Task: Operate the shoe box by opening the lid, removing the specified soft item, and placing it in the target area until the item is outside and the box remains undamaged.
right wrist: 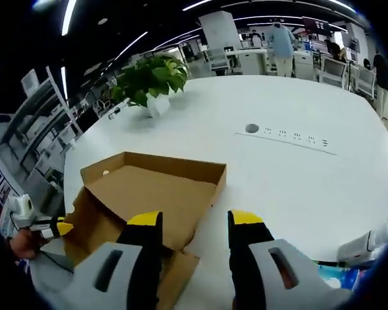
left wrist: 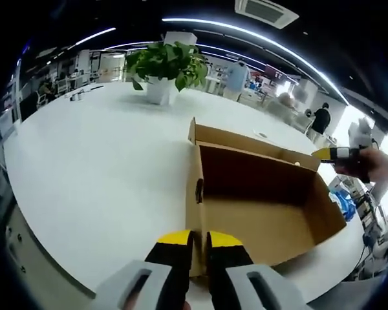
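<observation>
The brown cardboard shoe box [left wrist: 265, 213] lies open on the white table [left wrist: 103, 168], and its inside shows bare cardboard. My left gripper [left wrist: 199, 240] is shut on the box's near end wall, with the cardboard edge between its yellow-tipped jaws. In the right gripper view the box [right wrist: 149, 187] lies ahead, and the left gripper [right wrist: 55, 227] holds its left end. My right gripper [right wrist: 195, 219] stands open above the box's near edge and a cardboard flap [right wrist: 178, 271], with nothing between its jaws. From the left gripper view the right gripper [left wrist: 333, 154] hovers by the box's far right corner.
A potted green plant [left wrist: 165, 68] stands at the far side of the table. A socket strip [right wrist: 291, 137] is set into the tabletop to the right of the box. The table's edge [left wrist: 45, 252] runs close on the left. People stand among desks far behind.
</observation>
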`<state>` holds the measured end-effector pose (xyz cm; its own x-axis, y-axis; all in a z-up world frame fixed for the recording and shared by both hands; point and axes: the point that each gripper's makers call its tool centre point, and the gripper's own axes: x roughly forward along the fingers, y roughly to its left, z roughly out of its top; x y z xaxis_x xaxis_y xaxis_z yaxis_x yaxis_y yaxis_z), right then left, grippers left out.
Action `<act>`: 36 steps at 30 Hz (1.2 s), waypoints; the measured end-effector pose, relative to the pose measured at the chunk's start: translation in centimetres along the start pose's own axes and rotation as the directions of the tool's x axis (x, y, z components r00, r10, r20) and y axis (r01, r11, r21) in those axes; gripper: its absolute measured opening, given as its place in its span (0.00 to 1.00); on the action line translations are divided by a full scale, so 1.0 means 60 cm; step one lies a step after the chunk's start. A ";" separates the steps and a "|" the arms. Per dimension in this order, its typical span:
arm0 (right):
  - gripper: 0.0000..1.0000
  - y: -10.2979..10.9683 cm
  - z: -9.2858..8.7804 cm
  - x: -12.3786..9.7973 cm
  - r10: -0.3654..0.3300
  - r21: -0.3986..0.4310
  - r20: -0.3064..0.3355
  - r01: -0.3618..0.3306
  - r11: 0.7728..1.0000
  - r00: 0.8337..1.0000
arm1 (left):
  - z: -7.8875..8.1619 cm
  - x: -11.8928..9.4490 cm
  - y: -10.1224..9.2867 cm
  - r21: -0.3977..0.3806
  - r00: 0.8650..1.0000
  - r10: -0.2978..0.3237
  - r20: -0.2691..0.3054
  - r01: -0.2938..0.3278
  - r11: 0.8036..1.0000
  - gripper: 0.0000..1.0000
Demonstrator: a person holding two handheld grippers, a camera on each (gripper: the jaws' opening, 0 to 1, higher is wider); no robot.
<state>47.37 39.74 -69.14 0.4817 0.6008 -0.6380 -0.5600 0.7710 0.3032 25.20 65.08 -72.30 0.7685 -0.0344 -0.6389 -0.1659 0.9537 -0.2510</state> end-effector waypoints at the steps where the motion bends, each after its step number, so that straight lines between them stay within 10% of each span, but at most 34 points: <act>1: 0.37 -0.002 0.001 0.006 -0.004 0.009 -0.004 0.004 1.000 1.000 | 0.001 0.003 0.000 -0.024 1.000 -0.014 0.008 0.014 1.000 0.08; 19: 0.19 -0.062 0.019 0.106 -0.104 0.131 -0.057 0.111 0.985 0.993 | 0.002 0.017 -0.002 -0.076 0.999 -0.046 0.022 0.048 0.996 0.10; 36: 0.02 -0.070 0.023 0.100 -0.178 0.173 -0.053 0.184 0.968 0.983 | 0.002 0.018 -0.002 -0.064 0.999 -0.040 0.022 0.042 0.997 0.10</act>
<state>53.52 40.38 -73.26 0.5372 0.4421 -0.7184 -0.3365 0.8933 0.2980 26.14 64.96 -72.88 0.7877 -0.0663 -0.6124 -0.1733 0.9301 -0.3237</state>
